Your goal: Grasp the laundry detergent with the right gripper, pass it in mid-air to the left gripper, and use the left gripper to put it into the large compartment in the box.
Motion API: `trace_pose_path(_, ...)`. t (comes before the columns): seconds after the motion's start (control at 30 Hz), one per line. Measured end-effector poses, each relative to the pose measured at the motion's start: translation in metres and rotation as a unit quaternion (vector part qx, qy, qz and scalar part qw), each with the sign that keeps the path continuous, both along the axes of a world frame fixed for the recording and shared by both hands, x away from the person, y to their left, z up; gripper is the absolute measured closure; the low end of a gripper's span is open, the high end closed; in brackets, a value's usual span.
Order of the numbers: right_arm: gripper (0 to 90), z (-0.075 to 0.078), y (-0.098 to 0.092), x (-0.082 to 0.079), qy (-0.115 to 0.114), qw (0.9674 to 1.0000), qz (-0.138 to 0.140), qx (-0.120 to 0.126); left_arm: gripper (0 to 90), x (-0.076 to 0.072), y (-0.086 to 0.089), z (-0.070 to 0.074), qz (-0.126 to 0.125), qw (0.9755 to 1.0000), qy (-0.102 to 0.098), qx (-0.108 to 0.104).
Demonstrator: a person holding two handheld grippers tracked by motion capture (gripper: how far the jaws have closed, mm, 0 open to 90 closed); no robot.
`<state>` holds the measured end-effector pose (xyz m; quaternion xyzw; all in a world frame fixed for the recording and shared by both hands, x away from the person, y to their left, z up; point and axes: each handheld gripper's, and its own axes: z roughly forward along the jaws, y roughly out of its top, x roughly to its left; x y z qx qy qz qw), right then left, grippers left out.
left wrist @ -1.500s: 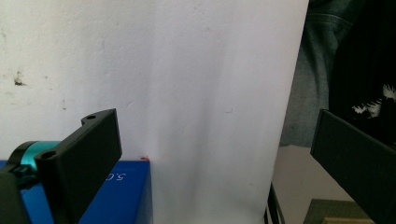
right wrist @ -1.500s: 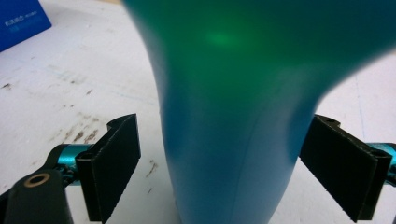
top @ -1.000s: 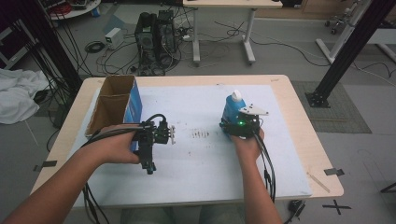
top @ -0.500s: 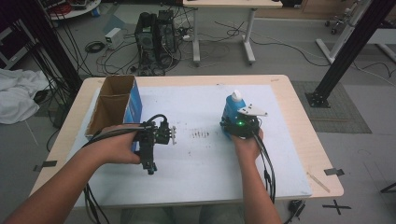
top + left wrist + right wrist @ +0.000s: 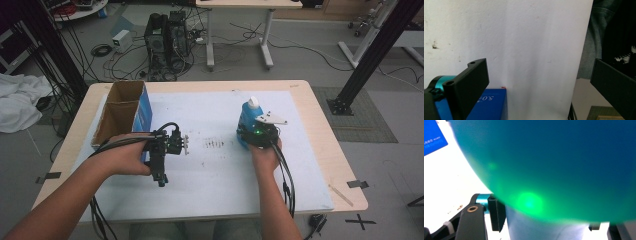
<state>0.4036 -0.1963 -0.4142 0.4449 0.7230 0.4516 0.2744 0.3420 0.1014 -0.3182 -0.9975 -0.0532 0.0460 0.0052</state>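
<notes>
A blue bottle [image 5: 248,121] with a white cap stands upright on the white mat [image 5: 210,200], right of the middle. My right gripper [image 5: 254,133] is shut on the bottle's lower body. Seen up close in the right gripper view, the bottle [image 5: 554,165] has a jaw on each side of its base, and a green light glints on it. My left gripper [image 5: 161,175] is held sideways just over the mat, left of the middle. In the left gripper view its jaws stand wide apart, and the left gripper [image 5: 539,82] is open with bare mat between them.
An open cardboard box [image 5: 119,114] with a blue side stands at the mat's left rear, close to my left hand; its blue side [image 5: 489,107] is in the left gripper view. Dark smudges [image 5: 215,144] mark the mat's middle. A thin stick [image 5: 340,195] lies near the table's front right corner.
</notes>
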Motion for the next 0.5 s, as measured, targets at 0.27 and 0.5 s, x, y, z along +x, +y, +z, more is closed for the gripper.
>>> trace_pose_path(0.27, 35.1, -0.0005, 0.0008, -0.0001, 0.001, 1.0, -0.001, 0.0, 1.7, -0.0002, 0.0006, -0.0007, -0.003, 1.0, -0.003, 0.0)
trace_pose_path(0.5, 40.4, -0.0007, 0.0029, -0.0006, -0.004, 1.0, -0.001, -0.003, 1.7, -0.0006, 0.0019, 0.0003, 0.0, 1.0, 0.0, 0.001)
